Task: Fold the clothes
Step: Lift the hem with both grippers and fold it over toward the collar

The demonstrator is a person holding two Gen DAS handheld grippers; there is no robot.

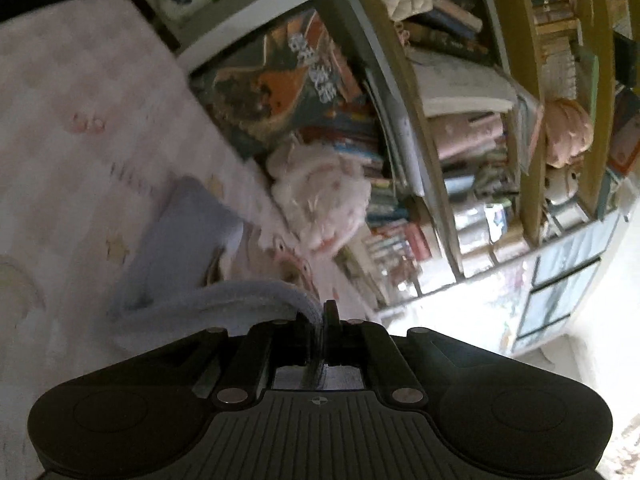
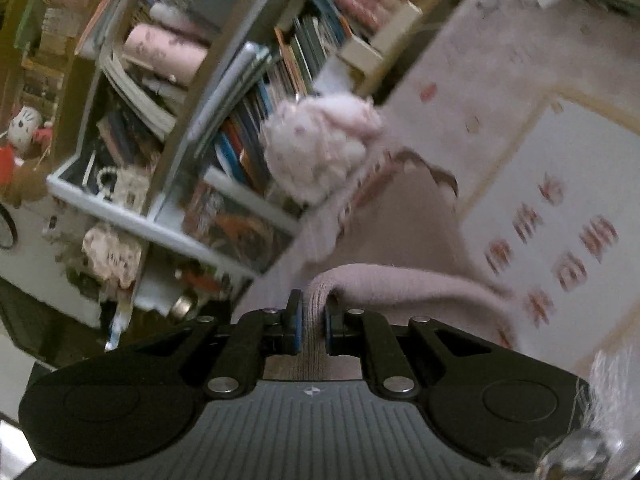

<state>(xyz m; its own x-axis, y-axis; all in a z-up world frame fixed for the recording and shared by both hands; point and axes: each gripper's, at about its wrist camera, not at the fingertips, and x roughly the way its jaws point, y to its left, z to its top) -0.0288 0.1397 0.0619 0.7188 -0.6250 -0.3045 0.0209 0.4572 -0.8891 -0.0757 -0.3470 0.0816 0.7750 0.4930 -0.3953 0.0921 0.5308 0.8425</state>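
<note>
The garment (image 1: pixel 176 252) hangs low in the left wrist view, pale blue-grey there, its ribbed edge pinched at lower centre in the left gripper (image 1: pixel 319 320), whose jaws are nearly together. In the right wrist view the garment (image 2: pixel 400 240) looks pink; the right gripper (image 2: pixel 314 320) clamps a ribbed fold at lower centre. Behind lie a patterned bed (image 1: pixel 80 120), a fluffy pink bundle (image 2: pixel 320 148) and crowded bookshelves (image 1: pixel 460 120).

I am in a home bedroom: a bed (image 1: pixel 80 100) with a pale pink patterned cover lies before me, beside a bookshelf (image 1: pixel 472 128) crammed with books and soft toys (image 1: pixel 566 136).
</note>
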